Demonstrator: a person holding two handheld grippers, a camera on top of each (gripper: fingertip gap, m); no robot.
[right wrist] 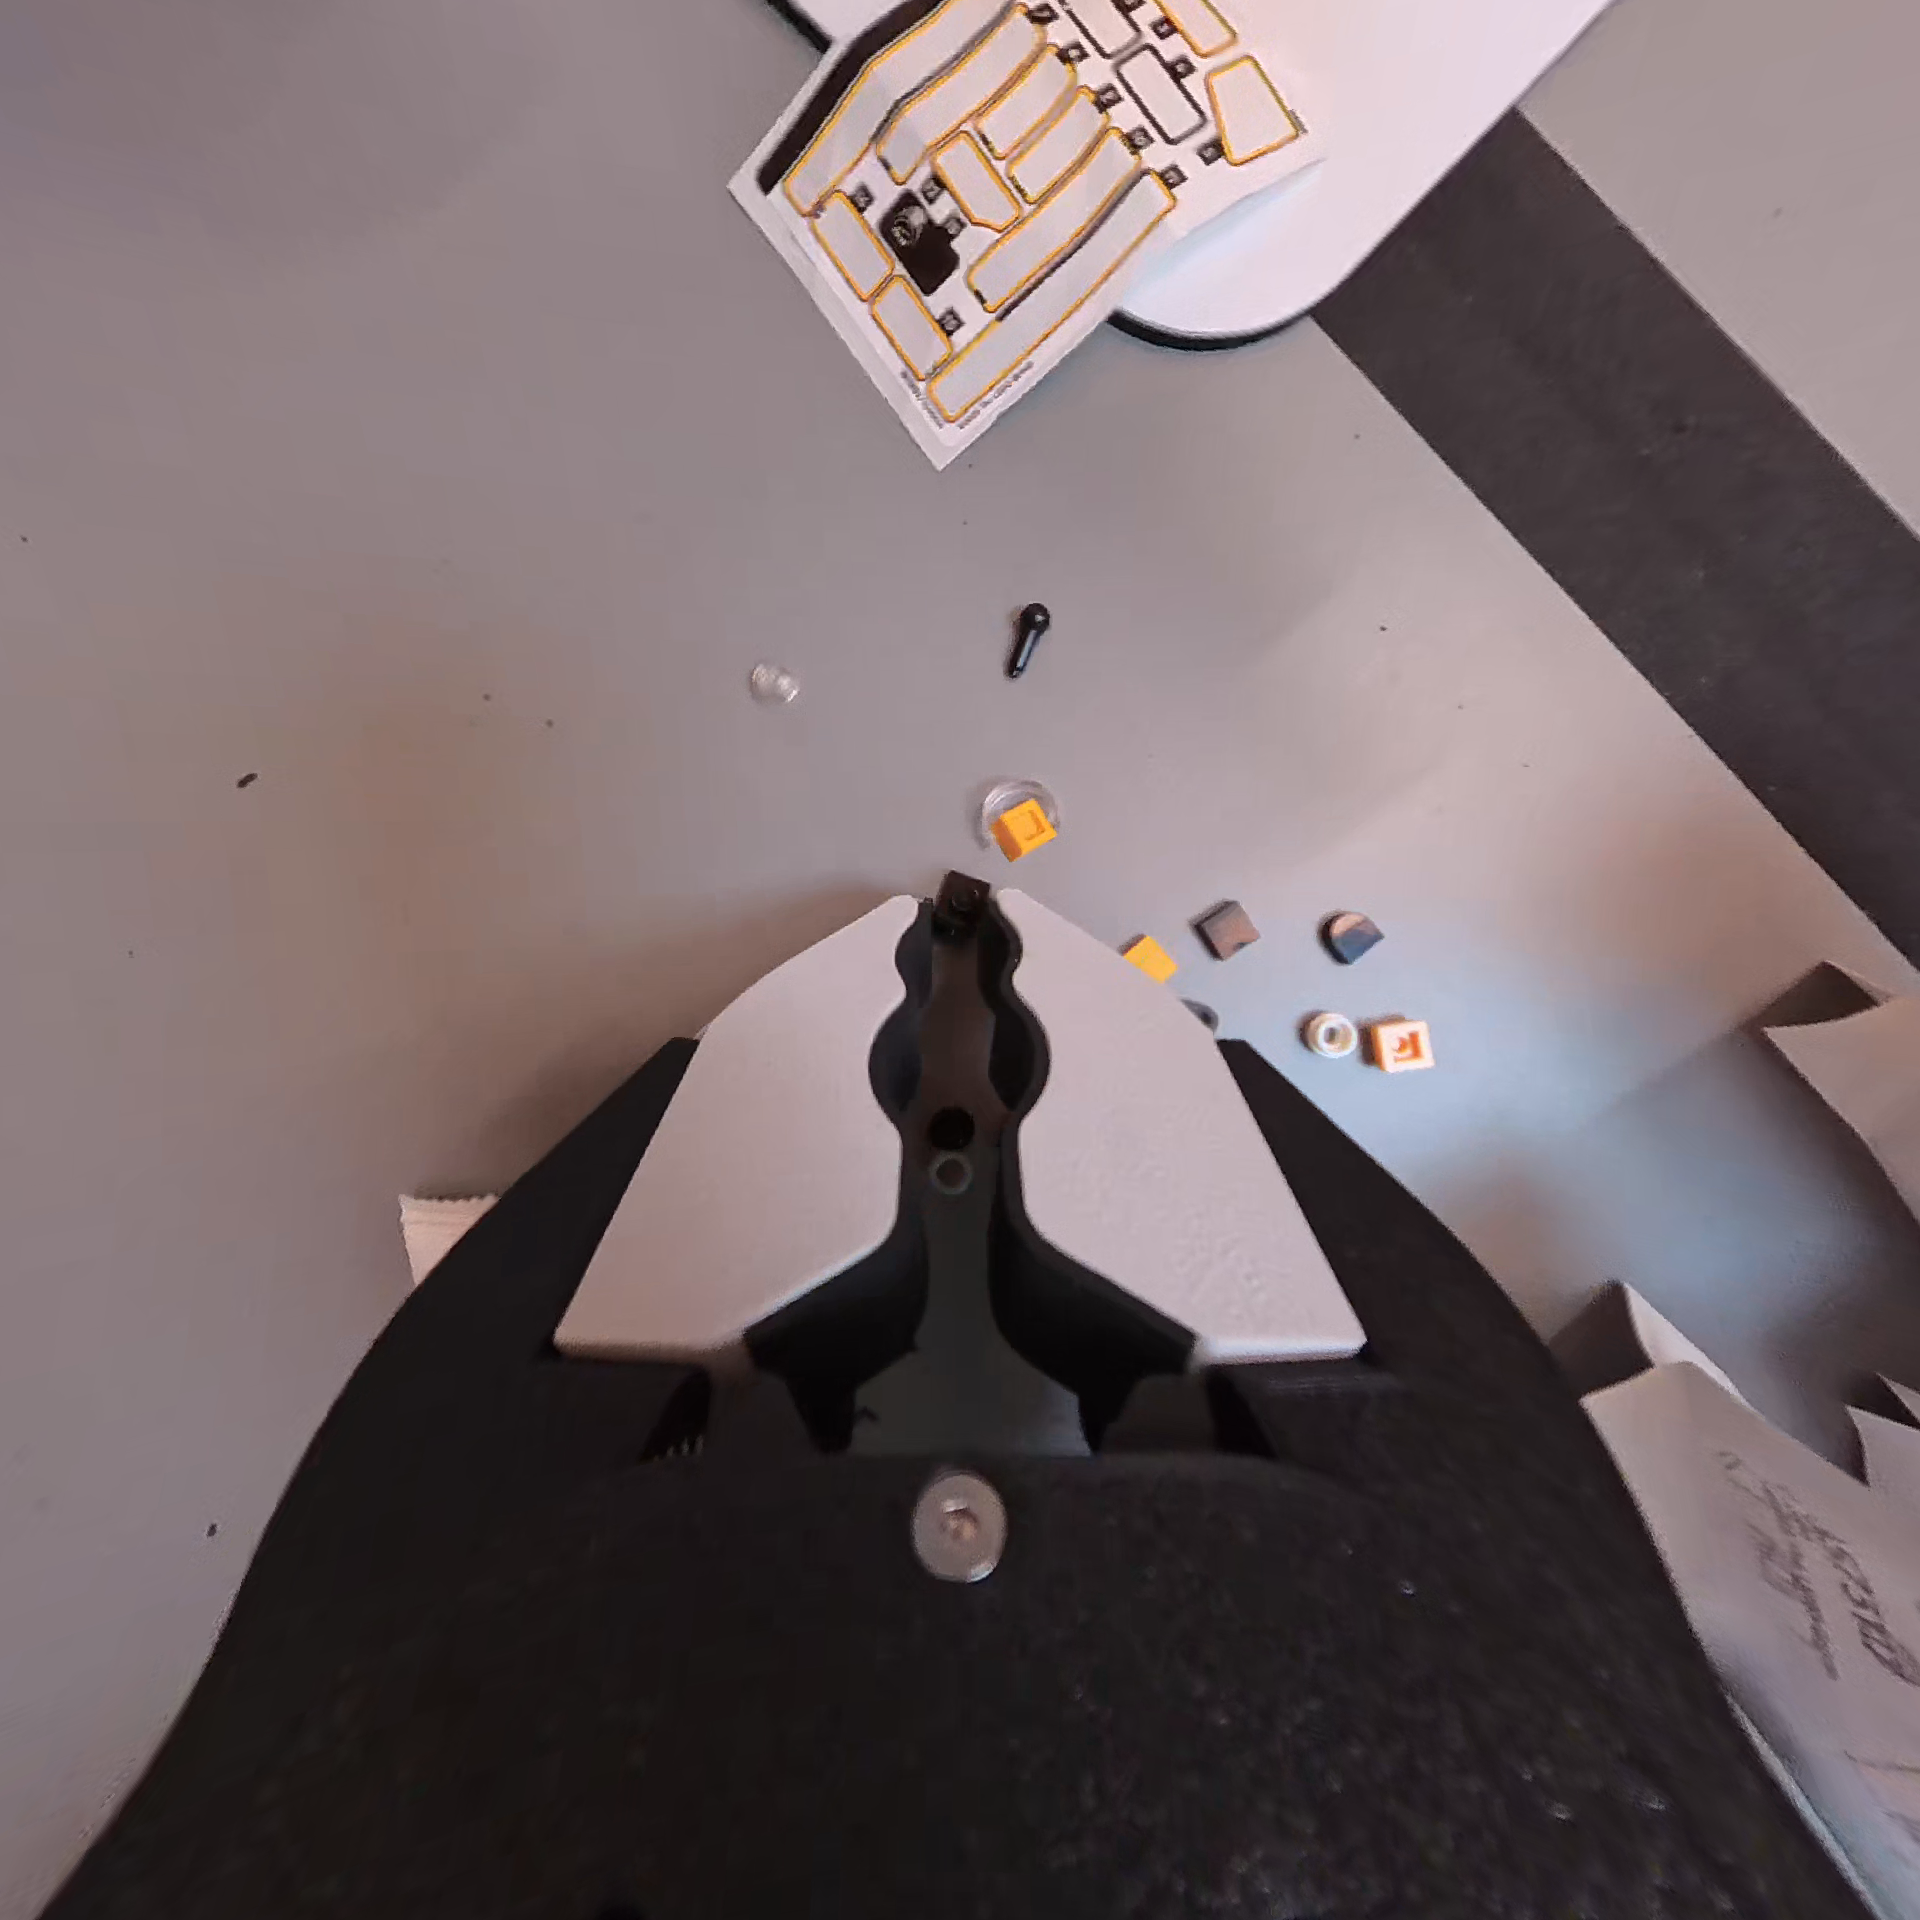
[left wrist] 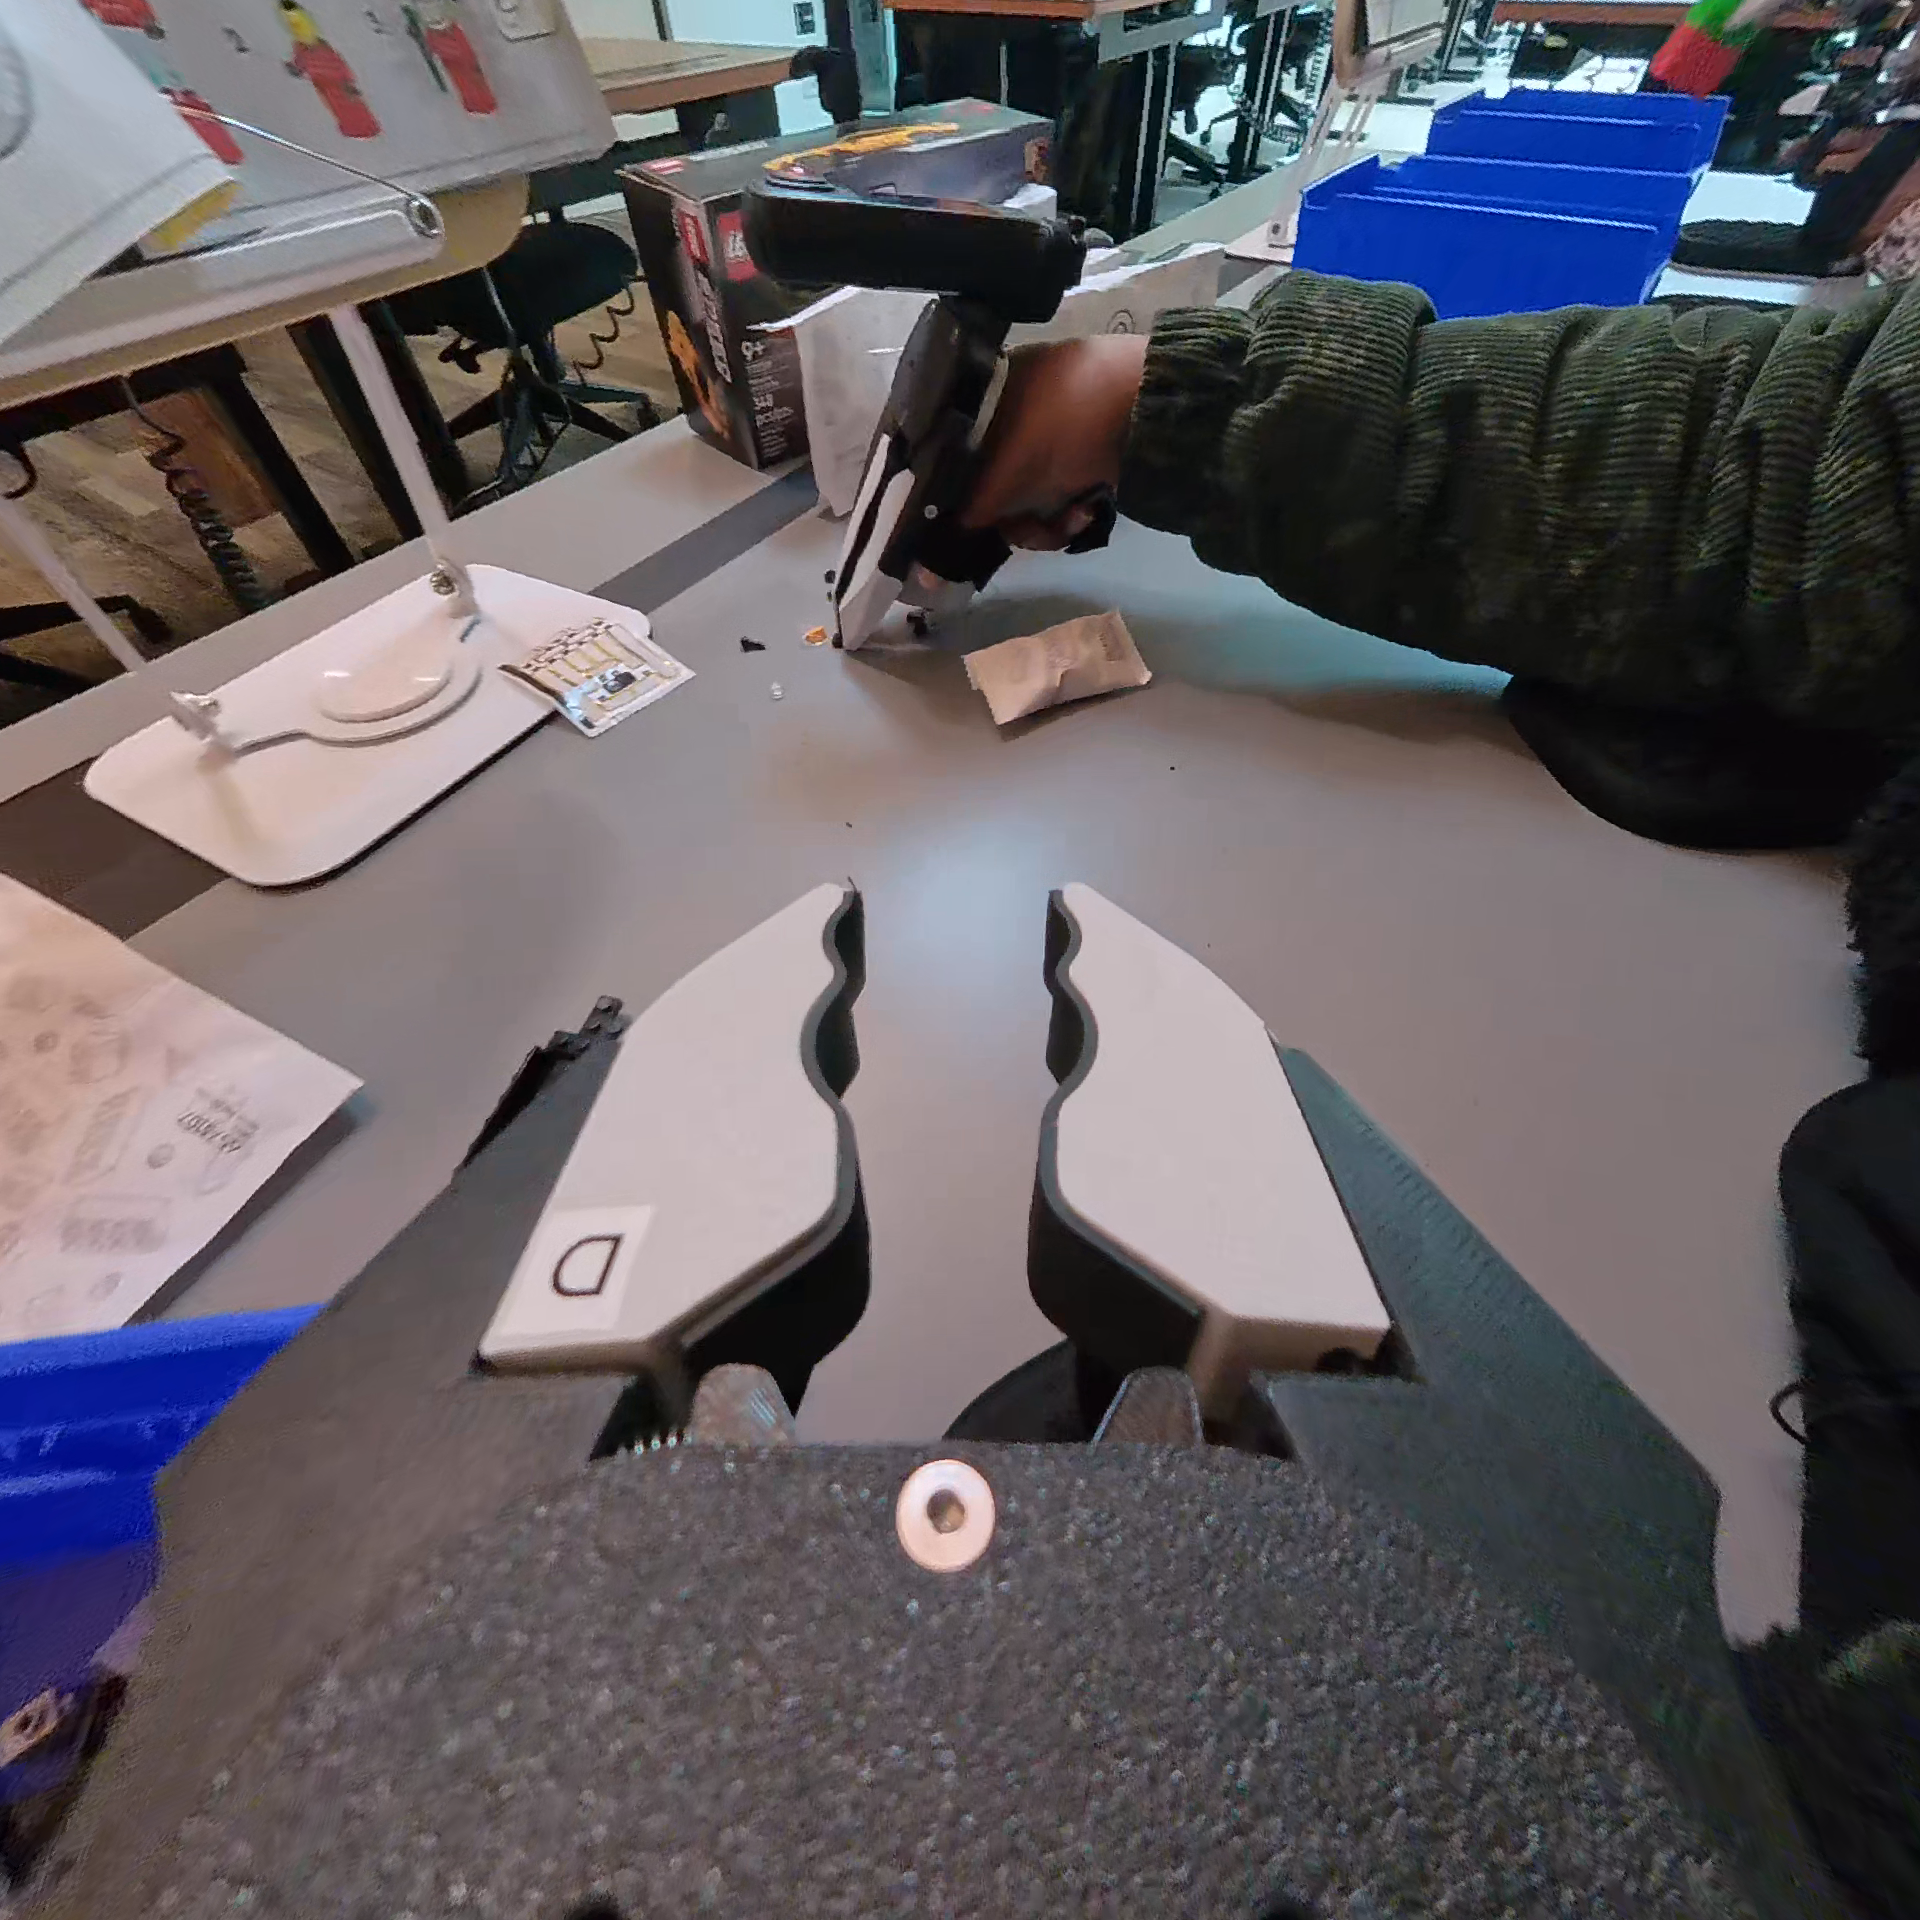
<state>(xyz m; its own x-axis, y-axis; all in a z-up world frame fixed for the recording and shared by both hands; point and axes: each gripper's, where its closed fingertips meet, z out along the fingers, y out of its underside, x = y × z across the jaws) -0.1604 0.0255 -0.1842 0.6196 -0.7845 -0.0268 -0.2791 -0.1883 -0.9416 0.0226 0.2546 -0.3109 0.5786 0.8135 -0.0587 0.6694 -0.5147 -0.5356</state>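
Left wrist view: left gripper [left wrist: 954, 904] held low over grey table [left wrist: 1299, 883], fingers spread apart, nothing between them. At 12 o'clock, farther off, right gripper [left wrist: 850, 636] tipped down with its tips at the tabletop, gripped by a hand [left wrist: 1049, 447] in a green ribbed sleeve [left wrist: 1507, 468]. Just beside those tips, toward 3 o'clock, a small white packet [left wrist: 1055, 665]; toward 9 o'clock, a sticker sheet [left wrist: 597, 675] leaning on a white stand base [left wrist: 301, 769]. At 8 o'clock, a printed paper sheet [left wrist: 125, 1101]; at 11 o'clock, a dark box [left wrist: 727, 301]; at 1 o'clock, blue bins [left wrist: 1507, 197]. Right wrist view: right gripper [right wrist: 958, 909] nearly closed, pinching a small black piece [right wrist: 961, 902] at the tips. Just beyond, at 12 o'clock, an orange square piece [right wrist: 1023, 833] on a clear round piece [right wrist: 1013, 802]; farther on, a black pin [right wrist: 1027, 636] and a clear stud [right wrist: 774, 686] at 11 o'clock. At 2 o'clock, more small pieces: yellow [right wrist: 1151, 956], dark grey [right wrist: 1226, 928], a white ring [right wrist: 1328, 1035], orange [right wrist: 1403, 1044]. Sticker sheet [right wrist: 1018, 218] at the top.
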